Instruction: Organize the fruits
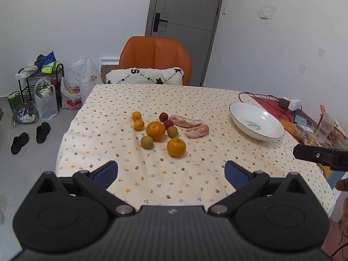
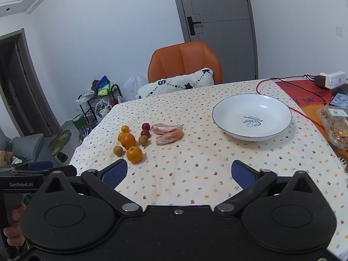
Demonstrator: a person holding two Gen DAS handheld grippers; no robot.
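Observation:
Loose fruit lies in a cluster on the dotted tablecloth: a large orange (image 1: 155, 130), a second orange (image 1: 176, 147) nearer me, two small yellow citrus (image 1: 136, 116), two dark red fruits (image 1: 163, 117), two brownish round fruits (image 1: 146, 141) and two peeled pomelo segments (image 1: 196, 130). A white bowl (image 1: 256, 120) sits empty to the right of them. In the right wrist view the same cluster (image 2: 134, 154) lies left of the bowl (image 2: 252, 117). My left gripper (image 1: 171, 174) hangs open short of the fruit, holding nothing. My right gripper (image 2: 179, 173) is open too, short of the bowl.
An orange chair (image 1: 155, 53) with a white cushion (image 1: 144, 76) stands at the table's far side. A red cable (image 2: 289, 106), chargers and plastic food boxes (image 2: 335, 124) crowd the table's right edge. Bags, a rack and shoes sit on the floor at left.

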